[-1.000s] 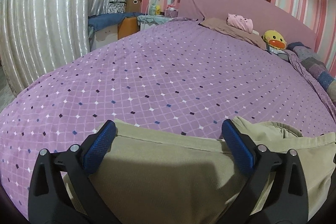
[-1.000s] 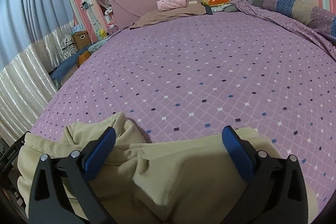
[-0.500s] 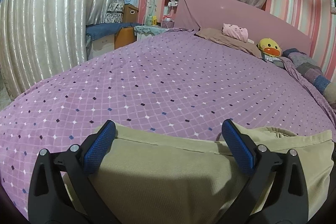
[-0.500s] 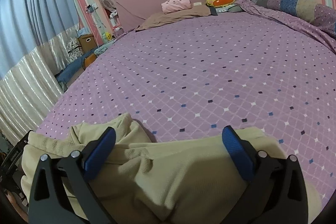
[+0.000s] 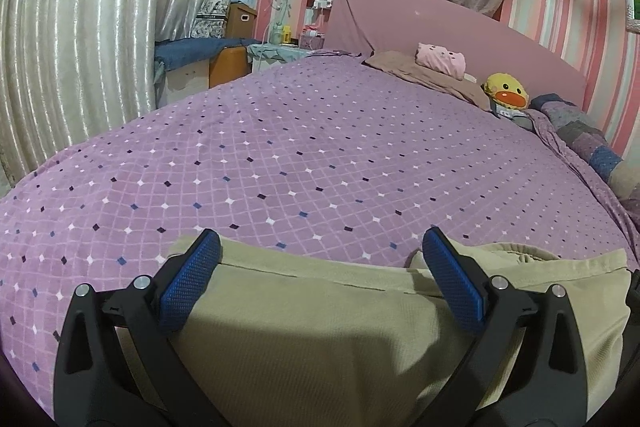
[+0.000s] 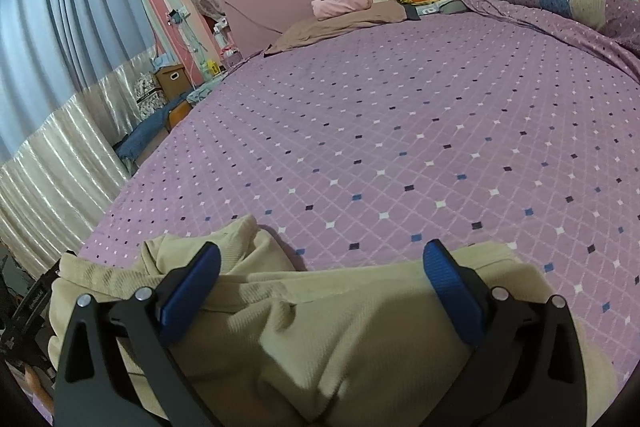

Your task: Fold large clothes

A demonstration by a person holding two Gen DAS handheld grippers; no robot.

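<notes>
While I watched remotely: left gripper (image 5: 320,255) and right gripper (image 6: 320,259), fingers spread wide, gripping nothing, over beige garment (image 5: 312,339) at 6 o'clock on purple bedspread (image 5: 300,155).

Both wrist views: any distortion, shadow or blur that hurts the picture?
Left wrist view: strong fisheye bend, black corners, a shadow on the beige garment under the open left gripper, otherwise sharp. Right wrist view: same bend, the right gripper also open, garment folds shaded, no glare.
</notes>
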